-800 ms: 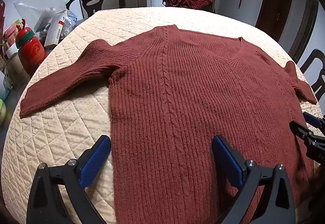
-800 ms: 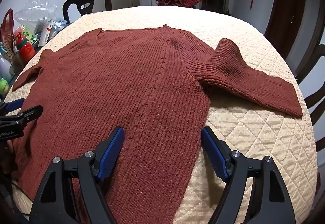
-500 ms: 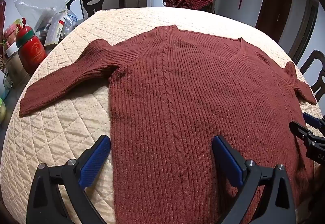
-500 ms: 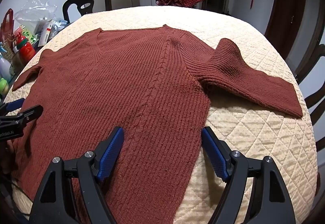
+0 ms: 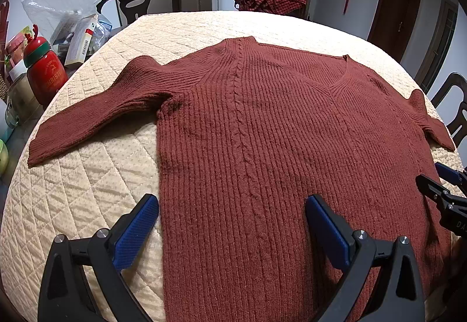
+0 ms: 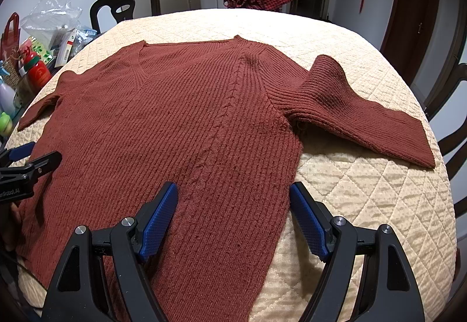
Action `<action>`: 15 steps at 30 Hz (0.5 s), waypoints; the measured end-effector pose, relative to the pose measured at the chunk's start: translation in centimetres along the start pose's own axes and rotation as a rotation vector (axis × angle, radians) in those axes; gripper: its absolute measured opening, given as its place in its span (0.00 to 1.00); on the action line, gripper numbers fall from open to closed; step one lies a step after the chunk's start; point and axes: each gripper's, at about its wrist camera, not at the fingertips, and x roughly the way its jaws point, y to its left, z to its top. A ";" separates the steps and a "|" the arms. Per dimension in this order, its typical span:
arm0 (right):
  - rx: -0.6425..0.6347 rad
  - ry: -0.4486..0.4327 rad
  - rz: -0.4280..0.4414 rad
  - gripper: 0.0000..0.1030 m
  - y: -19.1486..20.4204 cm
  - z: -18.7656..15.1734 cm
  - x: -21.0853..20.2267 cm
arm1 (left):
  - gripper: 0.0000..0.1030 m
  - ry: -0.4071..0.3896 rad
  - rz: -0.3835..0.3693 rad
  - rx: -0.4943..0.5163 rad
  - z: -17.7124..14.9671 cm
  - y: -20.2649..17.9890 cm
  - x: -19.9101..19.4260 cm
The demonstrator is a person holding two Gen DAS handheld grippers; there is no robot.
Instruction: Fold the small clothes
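Currently catalogued: rib-knit maroon sweater (image 5: 262, 147), spread flat and face up on quilted surface (image 5: 87, 190), both sleeves out sideways. Judged soft, floppy, moderately weighty, stretchy; likely to sag and drag when lifted. Best taken at hem corners or side seams, pinching both layers. Left gripper (image 5: 230, 228) astride sweater's left edge, jaws apart, empty. Right gripper (image 6: 233, 214) astride sweater's right edge, jaws apart, empty.

A rust-red ribbed sweater (image 5: 262, 147) lies flat, sleeves spread, V-neck away.
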 end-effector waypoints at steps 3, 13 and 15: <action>0.000 0.000 0.000 0.76 0.0 0.0 0.0 | 0.99 -0.001 -0.001 0.000 0.0 0.0 0.0; 0.000 0.000 0.000 0.76 0.0 0.0 0.0 | 0.99 -0.001 0.001 -0.001 -0.2 -0.1 -0.2; 0.000 0.000 0.001 0.76 0.0 0.0 0.0 | 0.99 -0.002 0.000 -0.001 -0.2 -0.1 -0.2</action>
